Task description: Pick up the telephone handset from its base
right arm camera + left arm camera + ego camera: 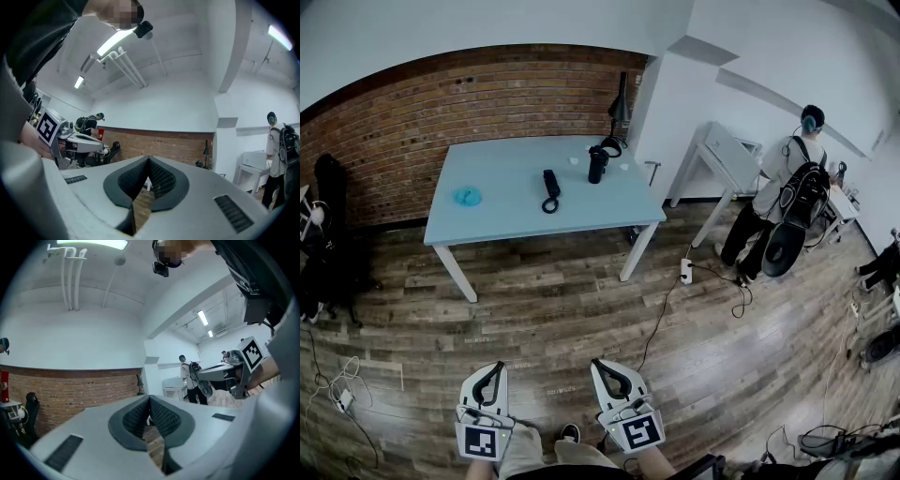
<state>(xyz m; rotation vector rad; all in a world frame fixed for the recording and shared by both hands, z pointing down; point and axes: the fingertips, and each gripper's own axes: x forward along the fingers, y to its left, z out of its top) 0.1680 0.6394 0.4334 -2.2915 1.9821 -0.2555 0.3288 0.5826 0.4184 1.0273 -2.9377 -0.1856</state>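
Far ahead in the head view, a black telephone handset lies on a pale blue table, with a curl of cord at its near end. To its right stands a taller black object; whether it is the base I cannot tell. Both grippers are held low, close to the person's body and far from the table. My left gripper has its jaws together with nothing between them, as the left gripper view confirms. My right gripper is likewise shut and empty.
A small blue object lies on the table's left part, and a dark lamp stands at its back right corner. A brick wall runs behind. Cables and a power strip lie on the wooden floor. A person with a backpack stands by a white table.
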